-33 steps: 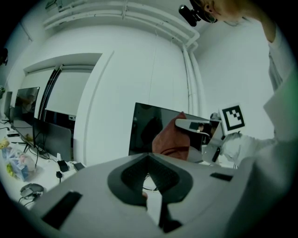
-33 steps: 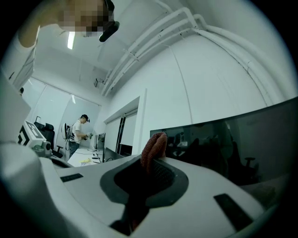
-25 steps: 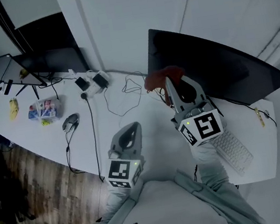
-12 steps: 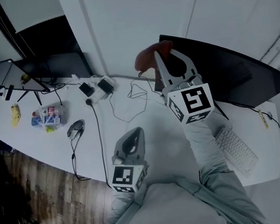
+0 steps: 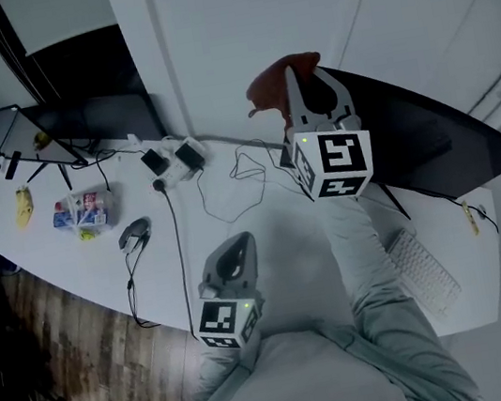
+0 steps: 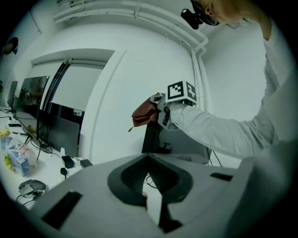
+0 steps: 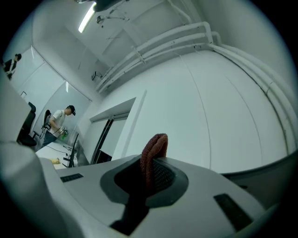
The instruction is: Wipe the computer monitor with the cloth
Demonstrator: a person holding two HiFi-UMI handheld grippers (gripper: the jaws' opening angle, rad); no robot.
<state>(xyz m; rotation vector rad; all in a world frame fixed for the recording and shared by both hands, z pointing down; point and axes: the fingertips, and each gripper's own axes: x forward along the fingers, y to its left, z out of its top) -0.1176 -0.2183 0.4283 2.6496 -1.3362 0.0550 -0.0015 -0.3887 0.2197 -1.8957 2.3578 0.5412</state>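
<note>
A dark monitor (image 5: 420,133) stands at the back right of the white desk (image 5: 285,236). My right gripper (image 5: 305,90) is raised at the monitor's upper left corner and is shut on a red-brown cloth (image 5: 273,81). In the right gripper view the cloth (image 7: 152,151) sticks up from between the closed jaws of the right gripper (image 7: 150,174), against a white wall. My left gripper (image 5: 237,245) hovers low over the desk, shut and holding nothing. The left gripper view shows the left gripper (image 6: 148,174), with the cloth (image 6: 143,116) and the monitor (image 6: 156,139) beyond it.
A white keyboard (image 5: 423,266) lies in front of the monitor. Loose cables (image 5: 227,175), power adapters (image 5: 172,156), a mouse (image 5: 134,233) and coloured packets (image 5: 86,210) are spread over the desk's left part. A second screen (image 5: 93,112) stands at the far left. A person (image 7: 58,122) stands far off.
My right gripper has lifted the cloth from near the monitor's lower left up to its upper left corner. The left gripper has barely moved.
</note>
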